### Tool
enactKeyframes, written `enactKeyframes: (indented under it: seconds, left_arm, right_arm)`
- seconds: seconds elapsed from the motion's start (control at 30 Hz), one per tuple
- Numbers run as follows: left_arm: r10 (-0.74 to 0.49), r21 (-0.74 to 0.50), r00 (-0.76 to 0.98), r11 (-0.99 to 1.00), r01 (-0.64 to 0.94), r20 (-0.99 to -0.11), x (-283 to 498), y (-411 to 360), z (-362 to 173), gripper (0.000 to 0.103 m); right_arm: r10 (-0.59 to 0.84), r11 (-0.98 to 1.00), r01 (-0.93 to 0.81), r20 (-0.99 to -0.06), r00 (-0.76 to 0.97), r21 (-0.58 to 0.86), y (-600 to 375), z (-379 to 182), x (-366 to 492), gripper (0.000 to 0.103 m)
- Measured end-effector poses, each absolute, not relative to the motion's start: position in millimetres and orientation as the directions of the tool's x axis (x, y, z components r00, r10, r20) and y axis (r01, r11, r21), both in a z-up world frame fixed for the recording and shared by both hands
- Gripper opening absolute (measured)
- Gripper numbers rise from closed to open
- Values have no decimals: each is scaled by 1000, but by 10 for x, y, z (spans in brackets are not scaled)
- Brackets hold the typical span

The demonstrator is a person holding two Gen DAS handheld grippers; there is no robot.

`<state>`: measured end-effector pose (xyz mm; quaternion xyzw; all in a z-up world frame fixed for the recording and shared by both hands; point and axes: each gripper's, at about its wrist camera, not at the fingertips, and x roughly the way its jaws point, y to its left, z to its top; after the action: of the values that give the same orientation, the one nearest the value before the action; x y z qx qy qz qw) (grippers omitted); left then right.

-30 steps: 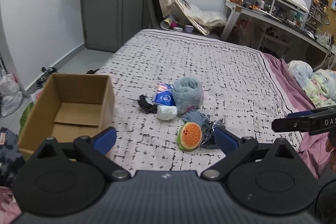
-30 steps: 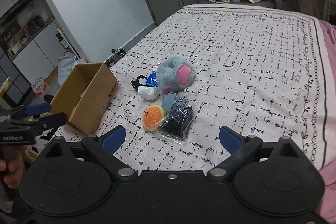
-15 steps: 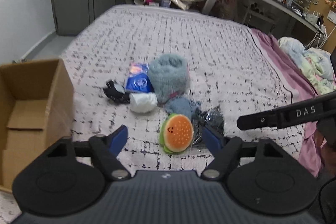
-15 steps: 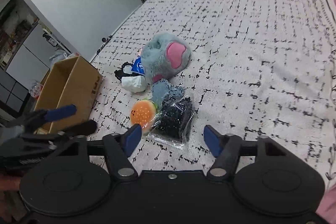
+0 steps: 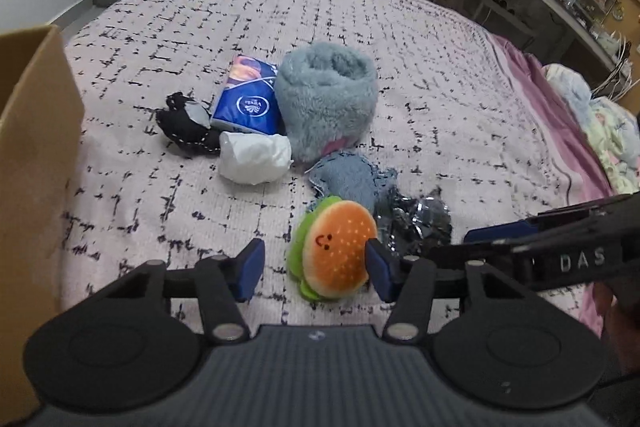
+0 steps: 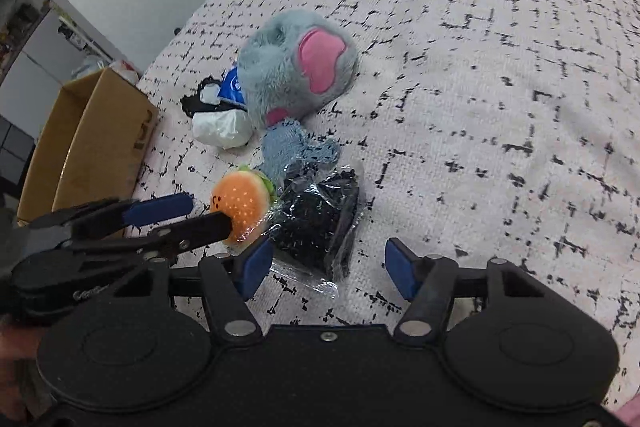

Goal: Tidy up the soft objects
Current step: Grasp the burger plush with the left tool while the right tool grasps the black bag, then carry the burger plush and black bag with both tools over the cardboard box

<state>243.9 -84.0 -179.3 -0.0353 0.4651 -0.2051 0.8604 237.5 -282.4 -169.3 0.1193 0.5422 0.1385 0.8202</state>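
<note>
Nearest in the left wrist view, the left tongs (image 5: 314, 269) stand wide apart around the burger plush (image 5: 334, 253) on the bed (image 5: 420, 59); the right-hand blue pad touches its bun, the left-hand pad stands clear of it. The right wrist view shows these same tongs from the side, one finger crossing in front of the burger plush (image 6: 240, 205).

The right tongs (image 6: 326, 269) are spread wide and hold nothing, hovering over the clear bag of black pieces (image 6: 316, 223).

Farther off lie a blue cloth (image 5: 352, 179), a white wad (image 5: 254, 161), a black plush (image 5: 186, 129), a tissue pack (image 5: 250, 103) and the grey plush (image 5: 328, 103). Only the right wrist view shows its pink patches. The cardboard box (image 6: 86, 143) sits at the bed's left edge.
</note>
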Motion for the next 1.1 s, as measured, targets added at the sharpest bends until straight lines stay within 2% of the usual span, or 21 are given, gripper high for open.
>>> enactKeyframes:
  seconds: [0.13, 0.23, 0.3, 0.33, 0.37, 0.43, 0.57, 0.7, 1.1]
  left_arm:
    - [-389, -273, 448, 913, 302, -805, 2540, -893, -1907, 54]
    - [-393, -287, 444, 914, 288, -805, 2572, -877, -1954, 52]
    - [-412, -302, 443, 905, 299, -796, 2568, -862, -1960, 44]
    - [-436, -323, 436, 894, 311, -788, 2554, -864, -1957, 32]
    - [-451, -338, 431, 887, 316, -782, 2541, -866, -1959, 29]
    - [-444, -324, 444, 890, 322, -778, 2500, -886, -1933, 26]
    - [-440, -310, 466, 891, 332, -767, 2442, -887, -1880, 22]
    - [-436, -299, 493, 894, 335, -753, 2369, -837, -1789, 21]
    - [-400, -248, 580, 912, 326, -709, 2104, -614, -1316, 21]
  right_arm:
    - [354, 934, -98, -858, 374, 343, -2764, -1726, 2449, 62]
    - [342, 938, -86, -857, 385, 336, -2739, -1760, 2497, 55]
    - [338, 938, -70, -854, 395, 339, -2741, -1786, 2514, 52]
    - [333, 940, -73, -853, 401, 333, -2728, -1792, 2509, 51]
    - [326, 943, -78, -852, 409, 323, -2708, -1793, 2500, 50]
    - [300, 953, -90, -854, 425, 291, -2645, -1787, 2478, 43]
    - [308, 947, -61, -842, 442, 314, -2670, -1773, 2441, 38]
    - [317, 941, -47, -824, 469, 335, -2706, -1702, 2351, 34]
    - [333, 930, -61, -766, 550, 361, -2665, -1354, 2203, 34]
